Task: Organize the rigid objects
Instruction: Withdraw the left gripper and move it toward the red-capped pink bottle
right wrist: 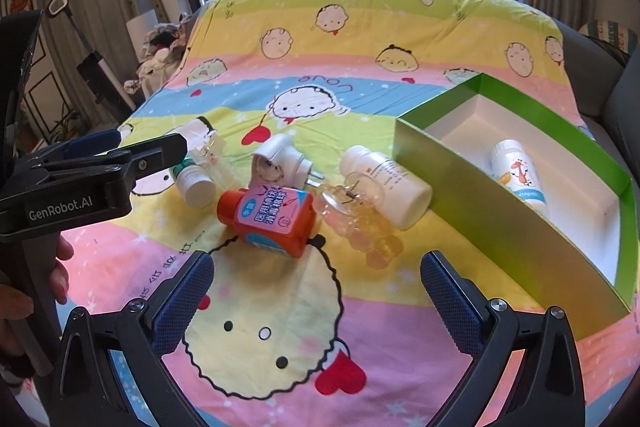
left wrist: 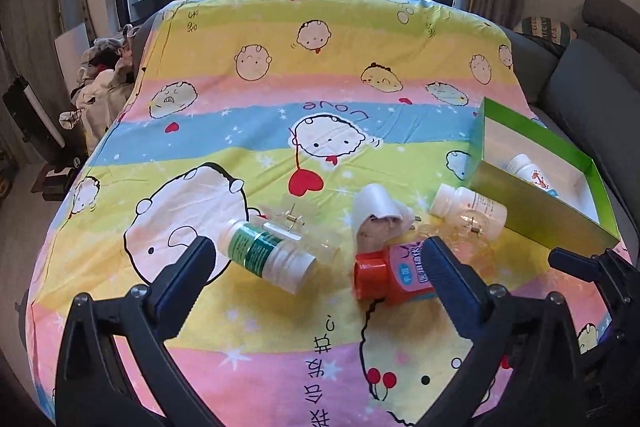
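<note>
Several small items lie clustered on a cartoon bedsheet [left wrist: 320,75]. My left gripper [left wrist: 320,263] is open just above the sheet. A white bottle with a green label [left wrist: 264,251] lies by its left finger, and an orange bottle [left wrist: 384,277] lies against its right finger. Behind them are a white plug-in device [left wrist: 380,215], a clear bubbly bottle [left wrist: 468,243] and a plain white bottle [left wrist: 468,205]. My right gripper [right wrist: 318,287] is open and empty, with the orange bottle [right wrist: 272,223] a little ahead of it. A green box [right wrist: 480,187] holds a white bottle with a giraffe label [right wrist: 520,175].
The box sits at the sheet's right edge, beside a grey sofa [left wrist: 592,75]. A person's hand [right wrist: 60,267] holds the left gripper [right wrist: 152,143] at the left of the right wrist view. A clear small item [left wrist: 292,215] lies behind the green-labelled bottle. Windows stand beyond the far edge.
</note>
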A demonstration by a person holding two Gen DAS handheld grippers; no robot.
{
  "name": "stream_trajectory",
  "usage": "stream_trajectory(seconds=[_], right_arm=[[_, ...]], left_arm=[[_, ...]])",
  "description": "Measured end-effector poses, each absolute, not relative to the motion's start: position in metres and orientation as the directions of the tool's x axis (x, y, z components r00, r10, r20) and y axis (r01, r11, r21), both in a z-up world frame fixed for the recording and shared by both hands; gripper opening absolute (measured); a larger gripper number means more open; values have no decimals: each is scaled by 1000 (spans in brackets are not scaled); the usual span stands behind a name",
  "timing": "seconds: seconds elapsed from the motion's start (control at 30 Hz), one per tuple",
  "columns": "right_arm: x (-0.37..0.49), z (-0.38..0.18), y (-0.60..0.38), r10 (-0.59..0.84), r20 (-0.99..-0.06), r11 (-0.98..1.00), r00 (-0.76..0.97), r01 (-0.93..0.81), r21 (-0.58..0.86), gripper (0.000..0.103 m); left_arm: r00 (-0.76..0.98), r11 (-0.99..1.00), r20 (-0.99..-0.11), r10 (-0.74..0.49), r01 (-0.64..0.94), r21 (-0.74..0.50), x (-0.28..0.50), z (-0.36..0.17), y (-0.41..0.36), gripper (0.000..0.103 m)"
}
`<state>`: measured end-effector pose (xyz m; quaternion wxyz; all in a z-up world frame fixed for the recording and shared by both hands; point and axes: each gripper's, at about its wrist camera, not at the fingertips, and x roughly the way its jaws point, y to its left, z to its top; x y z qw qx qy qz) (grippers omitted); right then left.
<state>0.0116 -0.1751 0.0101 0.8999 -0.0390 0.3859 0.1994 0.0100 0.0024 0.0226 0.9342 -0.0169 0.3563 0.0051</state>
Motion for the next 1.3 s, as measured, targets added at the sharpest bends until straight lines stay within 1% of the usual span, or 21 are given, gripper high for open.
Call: stream_trajectory(seconds=[0.27, 0.47, 0.57, 0.7, 1.07, 1.3], right_arm=[[24, -4, -162, 330, -734, 909, 593, -409, 78, 103], [28, -16, -157, 331, -754, 904, 567, -420, 81, 103], [30, -18, -154, 343, -757, 898, 556, -431, 90, 103], [30, -23, -148, 360, -762, 886, 539, -452, 99, 103], [32, -33, -134, 402, -770, 858, 496, -498, 126, 103], [38, -37, -131, 432, -761, 842, 483, -517, 150, 103]], left_arm=[[688, 999, -725, -18, -12, -37, 17, 3, 13, 102], [649, 995, -755, -93, 25, -102, 20, -11, 20, 102], [632, 992, -767, -111, 26, -122, 22, -17, 25, 102], [625, 986, -767, -147, 29, -166, 22, -19, 32, 102], [613, 981, -769, -183, 56, -188, 29, -23, 28, 102], [605, 970, -760, -238, 102, -222, 34, -24, 21, 102]])
